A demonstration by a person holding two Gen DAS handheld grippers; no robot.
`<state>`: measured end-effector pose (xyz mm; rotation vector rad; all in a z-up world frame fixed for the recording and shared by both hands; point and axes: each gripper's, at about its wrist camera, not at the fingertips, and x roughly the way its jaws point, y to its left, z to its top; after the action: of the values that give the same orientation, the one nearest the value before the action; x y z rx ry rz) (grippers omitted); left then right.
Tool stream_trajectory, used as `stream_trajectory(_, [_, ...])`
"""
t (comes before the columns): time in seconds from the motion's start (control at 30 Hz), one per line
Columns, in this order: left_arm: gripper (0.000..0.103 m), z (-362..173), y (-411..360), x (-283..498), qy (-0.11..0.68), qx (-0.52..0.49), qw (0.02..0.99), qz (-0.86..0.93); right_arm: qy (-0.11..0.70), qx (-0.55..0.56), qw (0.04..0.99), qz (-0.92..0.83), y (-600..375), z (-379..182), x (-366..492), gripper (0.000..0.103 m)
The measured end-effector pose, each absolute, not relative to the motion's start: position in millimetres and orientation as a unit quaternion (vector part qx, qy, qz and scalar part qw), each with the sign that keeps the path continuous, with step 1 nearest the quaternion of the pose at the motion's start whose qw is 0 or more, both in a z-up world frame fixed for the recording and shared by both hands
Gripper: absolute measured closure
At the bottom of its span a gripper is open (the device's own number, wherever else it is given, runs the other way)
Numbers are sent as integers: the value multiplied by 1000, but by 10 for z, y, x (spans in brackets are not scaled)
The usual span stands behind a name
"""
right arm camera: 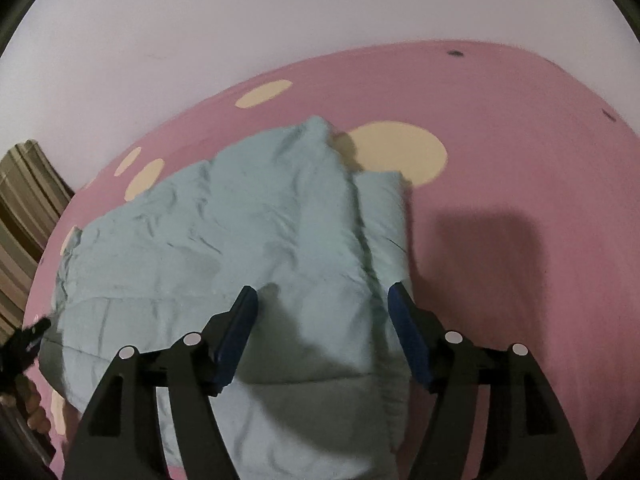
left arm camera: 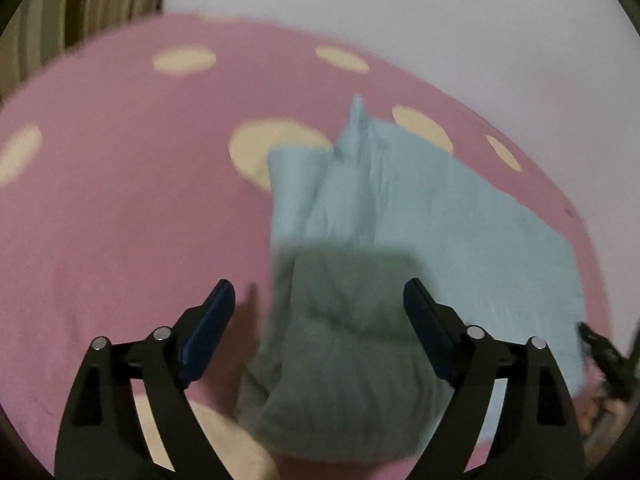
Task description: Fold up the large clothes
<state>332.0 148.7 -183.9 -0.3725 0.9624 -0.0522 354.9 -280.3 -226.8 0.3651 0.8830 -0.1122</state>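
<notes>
A pale blue-green garment [left arm camera: 400, 216] lies crumpled and partly folded on a pink bedsheet [left arm camera: 120, 220] with cream dots. My left gripper [left arm camera: 320, 296] is open and empty, hovering over the garment's near left end. In the right wrist view the same garment [right arm camera: 240, 232] spreads to the left, with a folded strip along its right side. My right gripper [right arm camera: 322, 304] is open and empty above the garment's near right part. The view is blurred.
A pale wall [right arm camera: 200, 20] stands behind the bed. A striped curtain [left arm camera: 80, 4] hangs at the far left, and shows in the right wrist view [right arm camera: 24, 208]. The other gripper shows at the edge of each view [left arm camera: 604, 352] [right arm camera: 24, 340]. Bare sheet [right arm camera: 520, 240] lies right of the garment.
</notes>
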Motion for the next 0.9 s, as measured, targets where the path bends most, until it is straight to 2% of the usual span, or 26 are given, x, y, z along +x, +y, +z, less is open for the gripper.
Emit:
stream_trajectory(0.1, [12, -2051, 1520, 3344, 494, -216, 839, -68, 441, 205, 873, -42, -2831, -2407, 3594, 26])
stream_trajectory(0.2, [12, -2050, 1472, 3390, 486, -205, 846, -74, 447, 209, 869, -40, -2817, -2480, 3636, 24])
stream_trajectory(0.27, [23, -2052, 1462, 3438, 485, -217, 844, -76, 448, 207, 869, -40, -2821, -2487, 3608, 26])
stream_trajectory(0.33, [39, -2067, 1436, 3509, 484, -226, 841, -80, 448, 210, 868, -37, -2813, -2490, 3590, 42])
stream_trajectory(0.43, [53, -2114, 1465, 3544, 482, -245, 837, -87, 446, 228, 865, -23, -2824, -2514, 3572, 60])
stream_trajectory(0.53, [73, -2109, 1466, 3523, 476, -257, 836, -93, 440, 240, 865, -9, -2774, -2523, 3547, 73])
stream_trajectory(0.63, [84, -2047, 1475, 3457, 463, -258, 842, -98, 432, 249, 867, 2, -2747, -2487, 3492, 81])
stream_trajectory(0.73, [88, -1924, 1500, 3340, 450, -242, 854, -100, 425, 251, 870, 10, -2697, -2423, 3422, 85])
stream_trajectory(0.9, [89, -1841, 1715, 3138, 446, -249, 854, -96, 427, 263, 864, 37, -2552, -2352, 3224, 87])
